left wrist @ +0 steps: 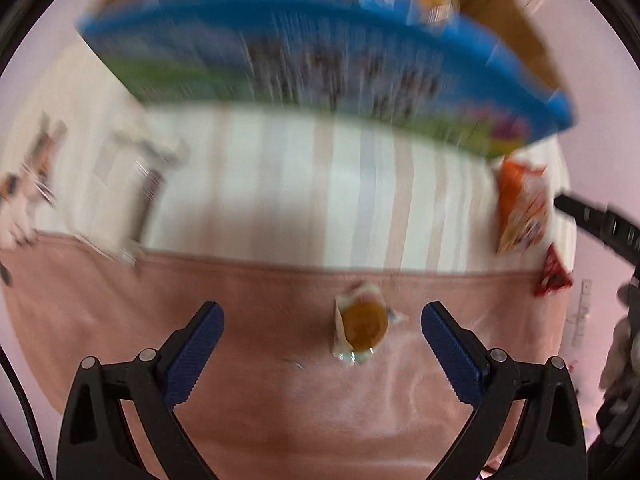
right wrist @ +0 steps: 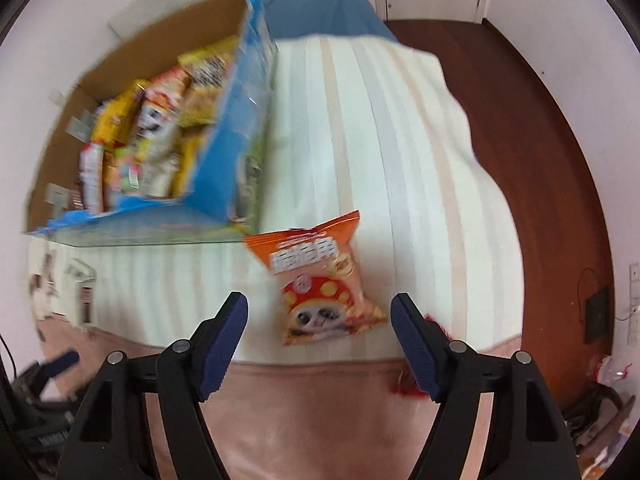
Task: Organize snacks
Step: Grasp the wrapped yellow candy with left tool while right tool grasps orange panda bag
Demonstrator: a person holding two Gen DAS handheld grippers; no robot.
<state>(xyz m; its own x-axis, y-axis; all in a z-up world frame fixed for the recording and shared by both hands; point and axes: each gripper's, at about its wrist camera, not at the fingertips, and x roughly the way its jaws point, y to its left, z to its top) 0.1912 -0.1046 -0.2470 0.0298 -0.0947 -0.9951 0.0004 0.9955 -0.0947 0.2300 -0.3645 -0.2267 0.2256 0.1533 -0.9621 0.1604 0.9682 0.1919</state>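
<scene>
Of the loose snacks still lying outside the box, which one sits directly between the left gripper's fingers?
The small clear-wrapped brown snack on the pink blanket. The orange bag and red packet lie far off to its right, near the right gripper.

Gripper: right gripper points down at the bed, jaws apart, nothing pressed between the blue pads.
Orange bag: orange snack bag lies flat on the striped cover, its lower part between the fingertips, touching neither.
Red wrapper: a red wrapper is mostly hidden behind the right finger.
Box: blue box at upper left, blurred, full of snack packets.
Blanket: pink blanket under the gripper.
Floor: brown floor at right.
</scene>
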